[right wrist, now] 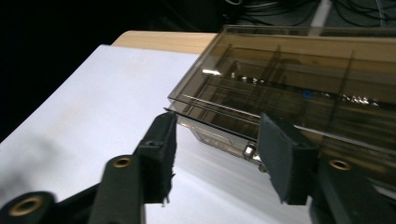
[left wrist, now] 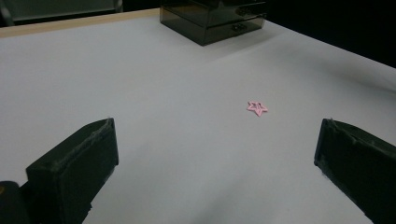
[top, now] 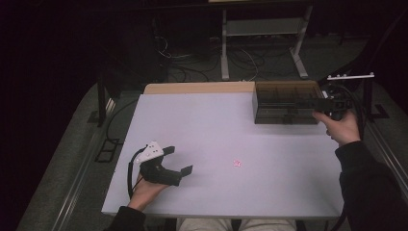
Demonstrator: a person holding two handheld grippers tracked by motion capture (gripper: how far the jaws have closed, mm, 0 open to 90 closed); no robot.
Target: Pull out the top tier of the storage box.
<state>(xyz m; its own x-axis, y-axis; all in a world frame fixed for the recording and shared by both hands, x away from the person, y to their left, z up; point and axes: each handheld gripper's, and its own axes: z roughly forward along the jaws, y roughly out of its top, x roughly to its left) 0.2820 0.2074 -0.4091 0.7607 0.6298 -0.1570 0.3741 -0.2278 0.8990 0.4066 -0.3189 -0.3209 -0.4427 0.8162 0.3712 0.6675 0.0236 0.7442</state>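
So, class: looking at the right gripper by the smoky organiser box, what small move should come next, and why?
Probably swing the right gripper, its jaws open and holding nothing, toward the pink star clip. The clip lies alone on the table, away from the organiser box.

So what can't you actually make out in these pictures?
- What lies in the box: right gripper view, smoked walls and glare blur it.
- The right gripper's fingers: high view, lost against the dark box; whether they touch it I cannot tell.
- The pink star: high view, too small for detail.
- The left gripper's finger bases: left gripper view, cut off by the bottom edge.
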